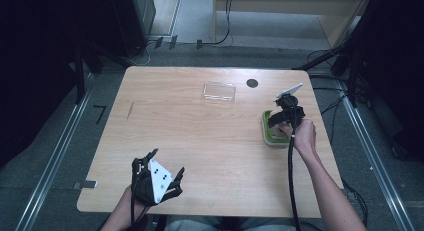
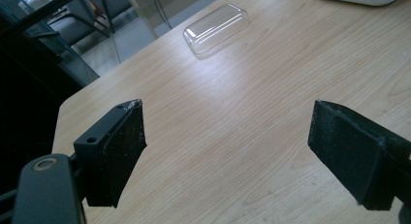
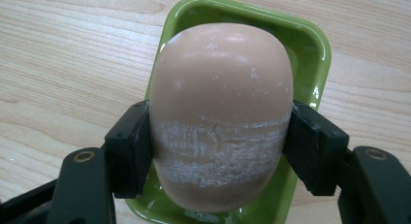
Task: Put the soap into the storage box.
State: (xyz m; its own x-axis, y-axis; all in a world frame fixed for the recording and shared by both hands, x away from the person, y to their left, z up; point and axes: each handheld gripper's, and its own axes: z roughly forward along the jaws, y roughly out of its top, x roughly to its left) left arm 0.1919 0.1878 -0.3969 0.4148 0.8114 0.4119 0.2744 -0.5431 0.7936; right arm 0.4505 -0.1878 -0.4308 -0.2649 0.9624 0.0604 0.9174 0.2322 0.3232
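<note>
No readable text, labels, brands, numbers or signs anywhere.

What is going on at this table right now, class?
A person works at a wooden table with a gripper in each hand. The right gripper is shut on a pinkish bar of soap, over a green soap dish near the table's right edge. Whether the soap rests in the dish or is lifted is unclear. The left gripper is open with nothing between its jaws. A clear plastic lid lies apart, farther back.
</note>
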